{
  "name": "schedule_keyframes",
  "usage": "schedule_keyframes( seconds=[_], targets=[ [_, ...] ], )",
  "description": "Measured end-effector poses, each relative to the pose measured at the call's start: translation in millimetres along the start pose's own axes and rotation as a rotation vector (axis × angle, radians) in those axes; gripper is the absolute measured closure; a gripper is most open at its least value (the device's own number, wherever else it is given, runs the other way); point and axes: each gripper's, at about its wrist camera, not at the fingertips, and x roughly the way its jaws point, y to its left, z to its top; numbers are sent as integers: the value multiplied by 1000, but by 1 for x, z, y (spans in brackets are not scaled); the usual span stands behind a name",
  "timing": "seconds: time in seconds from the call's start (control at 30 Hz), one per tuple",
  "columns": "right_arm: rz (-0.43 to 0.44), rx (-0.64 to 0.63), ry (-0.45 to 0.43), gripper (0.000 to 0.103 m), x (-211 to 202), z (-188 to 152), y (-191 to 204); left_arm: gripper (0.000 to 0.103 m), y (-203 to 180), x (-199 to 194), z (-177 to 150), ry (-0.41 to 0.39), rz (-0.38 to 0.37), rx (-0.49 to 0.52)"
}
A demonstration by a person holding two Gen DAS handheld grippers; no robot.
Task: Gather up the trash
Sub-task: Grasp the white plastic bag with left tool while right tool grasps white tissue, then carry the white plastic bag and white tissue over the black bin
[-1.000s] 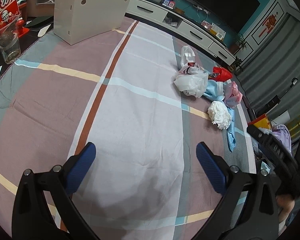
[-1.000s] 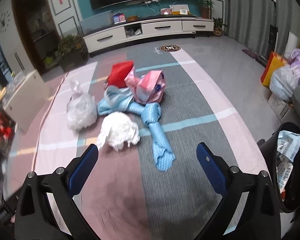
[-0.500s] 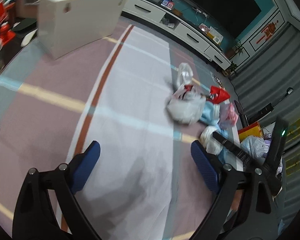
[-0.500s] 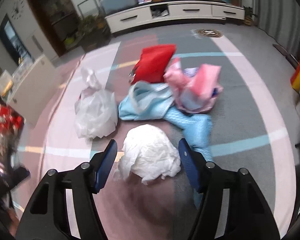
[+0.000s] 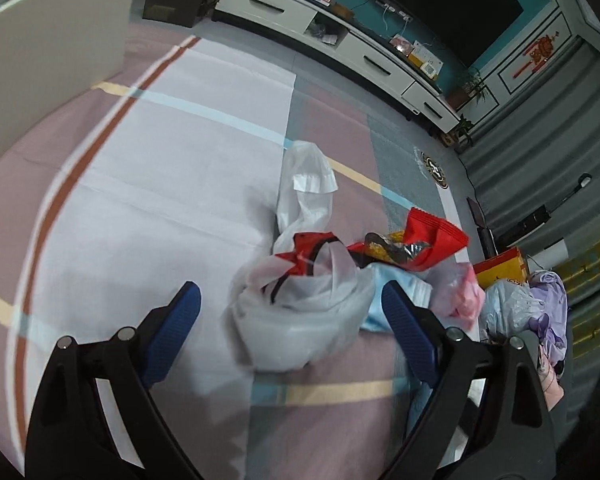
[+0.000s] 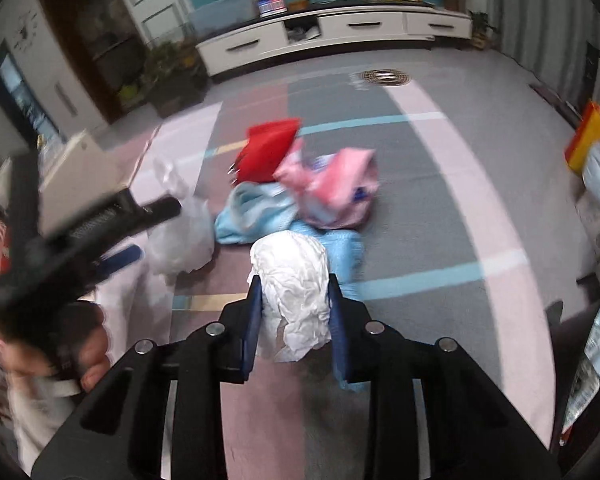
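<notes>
**Trash: soft, light, easy to crush — best taken at the bulk**

Trash heaped on the striped cloth of the bench: crumpled white paper wad, translucent plastic bag, red snack wrapper, pink bag, light blue plastic.

Right gripper clamped on the white paper wad, pads pressing both flanks, wad bulging above and below the pads. Looks featherlight and springy; likely to compress rather than slip, though a loose fold could tear away if pulled fast. Wad touching the light blue plastic behind it, so a snag on lifting seems possible.

Left gripper spread wide, pads either side of the translucent plastic bag, not yet touching it. Bag looks thin, limp and slick, with something red and black showing through near the top. Probably light, but floppy: a pinch on a single film layer might slide off. Better purchase judged to be across the gathered, full body, or at the twisted neck rising behind. Red snack wrapper just beside the bag on the far right, pink bag near the right pad; some risk of catching a neighbour in the same pinch.
</notes>
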Motion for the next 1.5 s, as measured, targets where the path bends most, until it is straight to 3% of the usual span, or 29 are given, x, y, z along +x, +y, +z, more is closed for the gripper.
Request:
schedule_keyframes(
  seconds=[0.23, 0.33, 0.5, 0.67, 0.83, 1.13, 1.5],
  targets=[
    [-68, 90, -68, 71, -40, 7, -37, 58, -5, 18, -3, 25, 15, -14],
    [-70, 115, -88, 71, -50, 12, -45, 72, -5, 12, -6, 13, 25, -20],
    [-74, 132, -132, 71, -73, 15, -58, 75, -12, -26, -12, -42, -48, -48],
    [-114, 137, -197, 71, -97, 16, -67, 75, -52, -77, -30, -117, -125, 43],
    [-151, 162, -249, 71, -118, 16, -83, 74, -99, -110, -55, -137, -225, 133],
    [-249, 265, -295, 71, -154, 8, -129, 74, -188, -118, -114, -68, -331, 318],
    [-382, 465, -302, 71, -187, -18, -212, 73, -265, -69, -175, 114, -411, 441]
  ],
)
